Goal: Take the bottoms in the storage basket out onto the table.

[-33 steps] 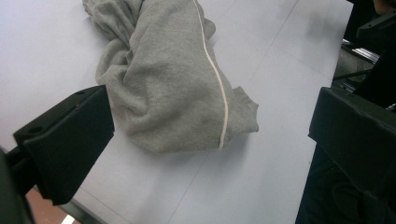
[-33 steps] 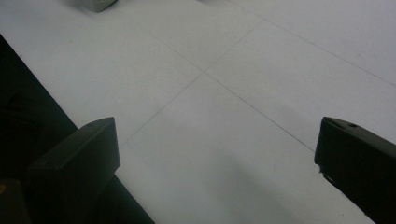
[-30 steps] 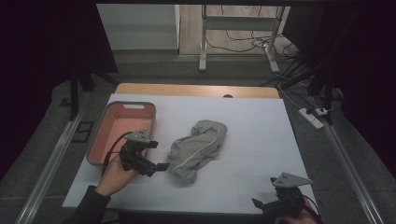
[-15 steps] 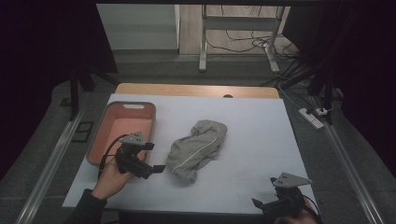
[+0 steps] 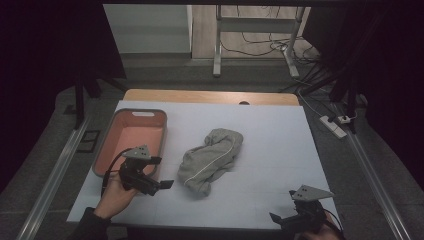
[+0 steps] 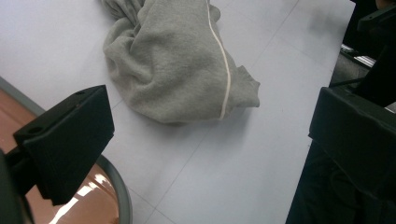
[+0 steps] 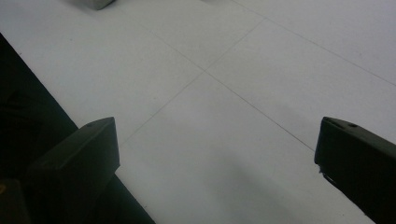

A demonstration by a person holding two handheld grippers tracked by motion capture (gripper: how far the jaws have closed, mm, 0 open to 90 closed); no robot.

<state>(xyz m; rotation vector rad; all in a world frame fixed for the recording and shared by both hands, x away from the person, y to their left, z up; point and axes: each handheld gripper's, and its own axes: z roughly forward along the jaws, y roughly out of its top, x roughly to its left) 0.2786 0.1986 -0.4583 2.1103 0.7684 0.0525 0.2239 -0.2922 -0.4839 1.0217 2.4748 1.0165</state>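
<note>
A crumpled grey garment (image 5: 211, 160) with a thin white stripe lies in the middle of the pale table (image 5: 270, 135). My left gripper (image 5: 159, 181) hovers just left of it, beside the tray, open and holding nothing. In the left gripper view the grey garment (image 6: 182, 60) lies ahead between the wide-apart jaws, a short way off. My right gripper (image 5: 280, 220) rests at the table's front right edge, open and empty. In the right gripper view only bare table (image 7: 224, 107) lies between its jaws, with a corner of the garment (image 7: 95, 3) at the top.
A salmon-coloured tray (image 5: 131, 140) with a grey rim stands at the left of the table, empty. Its rim (image 6: 116, 186) curves under the left jaw. Cables and a power strip (image 5: 334, 125) lie on the floor beyond the table's right side.
My left gripper has pulled back from the garment toward the front left, away from its edge. The garment and the right gripper have stayed put.
</note>
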